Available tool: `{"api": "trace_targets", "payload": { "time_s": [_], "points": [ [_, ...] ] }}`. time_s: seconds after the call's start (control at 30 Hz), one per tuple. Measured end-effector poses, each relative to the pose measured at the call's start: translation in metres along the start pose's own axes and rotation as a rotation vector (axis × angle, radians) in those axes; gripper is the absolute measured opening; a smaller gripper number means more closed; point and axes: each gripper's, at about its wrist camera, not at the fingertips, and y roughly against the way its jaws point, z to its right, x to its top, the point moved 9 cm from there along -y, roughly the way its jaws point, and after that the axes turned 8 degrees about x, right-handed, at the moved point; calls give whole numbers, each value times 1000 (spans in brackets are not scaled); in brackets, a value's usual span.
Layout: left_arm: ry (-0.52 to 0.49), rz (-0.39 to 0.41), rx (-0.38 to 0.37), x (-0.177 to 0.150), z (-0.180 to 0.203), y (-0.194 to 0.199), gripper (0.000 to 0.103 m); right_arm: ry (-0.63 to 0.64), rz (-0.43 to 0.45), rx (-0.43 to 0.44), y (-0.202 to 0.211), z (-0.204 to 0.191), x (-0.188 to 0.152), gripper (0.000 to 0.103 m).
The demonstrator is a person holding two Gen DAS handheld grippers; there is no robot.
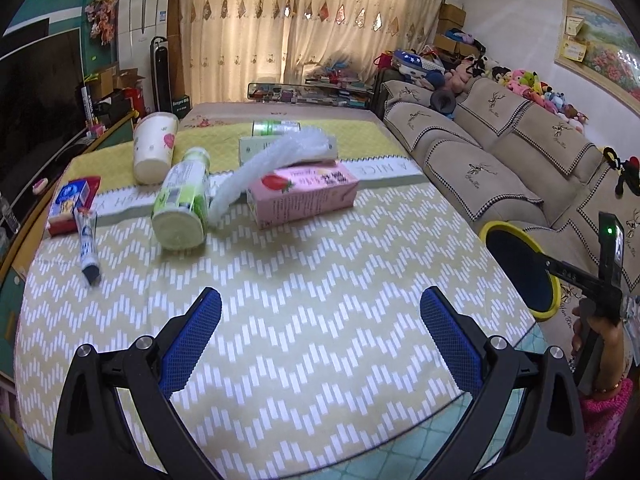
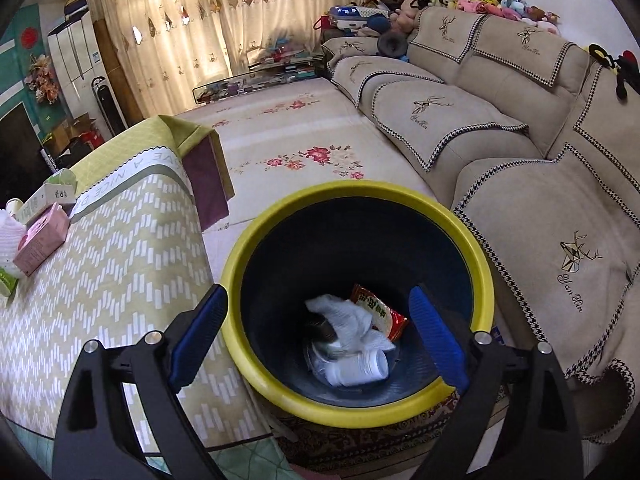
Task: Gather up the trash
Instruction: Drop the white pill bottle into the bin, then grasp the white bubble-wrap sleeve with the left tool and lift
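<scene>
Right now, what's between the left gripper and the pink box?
Nothing: in the left wrist view only bare zigzag tablecloth lies between the left gripper and the pink box.

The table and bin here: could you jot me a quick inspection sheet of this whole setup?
Surface: table under a zigzag cloth.
Job's things: bin beside the table holds a white bottle, tissue, red wrapper; on the table lie a pink carton, green bottle, paper cup, tube.
Clutter: plush toys on the sofa.
Grippers: left gripper open, empty; right gripper open above the bin.
Cables: nothing seen.
Surroundings: curtains.
</scene>
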Motion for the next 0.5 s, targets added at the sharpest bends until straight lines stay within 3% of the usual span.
{"api": "trace_targets", "payload": {
  "time_s": [0.3, 0.5],
  "points": [
    [-82, 99, 70, 63, -14, -28, 94, 10, -4, 27, 0, -14, -1, 88],
    [-133, 73, 103, 83, -14, -63, 72, 8, -16, 40, -4, -15, -2, 88]
  ]
}}
